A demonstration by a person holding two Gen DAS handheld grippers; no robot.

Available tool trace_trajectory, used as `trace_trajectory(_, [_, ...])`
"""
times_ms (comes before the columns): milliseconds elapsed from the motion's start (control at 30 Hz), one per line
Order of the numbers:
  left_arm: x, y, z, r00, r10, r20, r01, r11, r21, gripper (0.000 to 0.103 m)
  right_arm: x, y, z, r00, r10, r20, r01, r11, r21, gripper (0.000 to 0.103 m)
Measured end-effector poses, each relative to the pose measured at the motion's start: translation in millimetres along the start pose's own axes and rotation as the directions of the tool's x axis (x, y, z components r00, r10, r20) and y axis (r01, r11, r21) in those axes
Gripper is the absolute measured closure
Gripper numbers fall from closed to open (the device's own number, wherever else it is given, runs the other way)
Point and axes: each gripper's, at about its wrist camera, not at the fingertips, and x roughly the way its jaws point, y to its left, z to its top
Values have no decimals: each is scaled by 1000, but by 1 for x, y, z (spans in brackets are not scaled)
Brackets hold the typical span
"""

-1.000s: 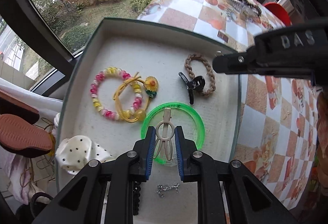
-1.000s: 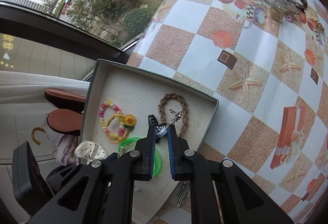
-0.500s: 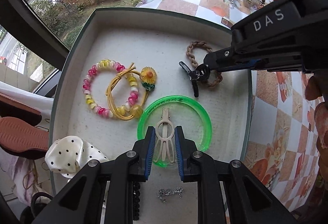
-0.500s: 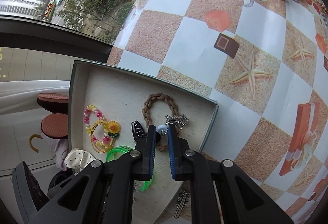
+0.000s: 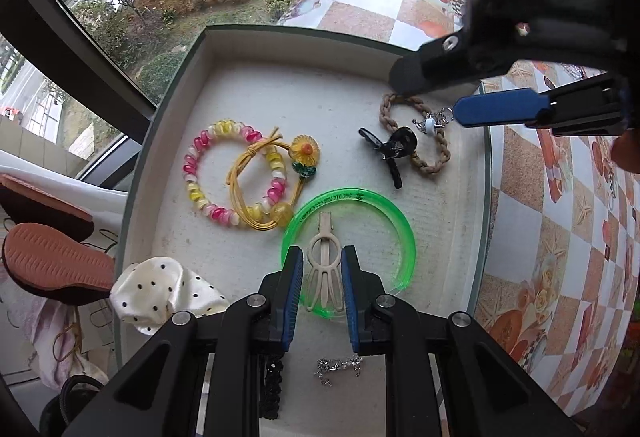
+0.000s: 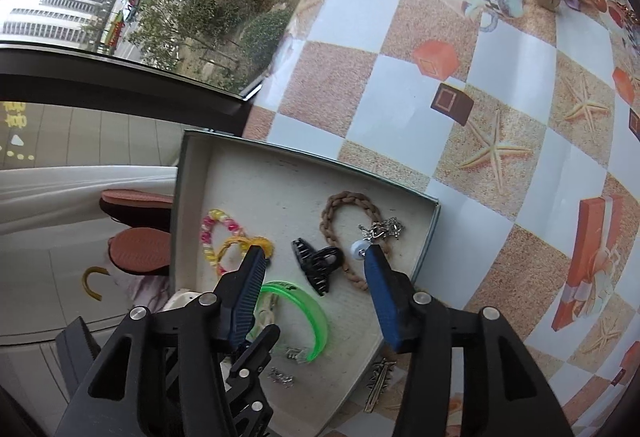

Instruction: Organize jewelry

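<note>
Shallow box (image 5: 172, 109) at the table's window-side edge serves as the collecting tray. Near its left wall lie a beaded bracelet (image 5: 200, 193) and yellow hair tie (image 5: 256, 165). Left gripper (image 5: 319, 279), jaws drawn narrow, pinches a beige hair clip (image 5: 324, 261) over the green bangle (image 5: 394, 215), apparently awaiting a spot. Toward the right wall, right gripper (image 6: 312, 261) has just been opening; silver charm (image 6: 380, 231) rests released on the braided band (image 6: 348, 203), beside a black claw clip (image 6: 316, 261).
</note>
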Motion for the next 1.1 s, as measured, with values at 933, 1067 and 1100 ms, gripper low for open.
trace_trajectory(933, [-106, 13, -45, 989, 126, 75, -120, 990, -79, 0, -88, 34, -96, 919, -356, 168, 386, 898, -213, 18])
trace_trajectory(1067, [-111, 23, -50, 987, 143, 74, -134, 984, -118, 0, -86, 45, -100, 898, -392, 199, 434, 864, -254, 0])
trace_trajectory(1100, [-112, 25, -51, 987, 145, 73, -135, 983, -126, 0, -85, 47, -100, 897, -394, 202, 437, 861, -260, 0])
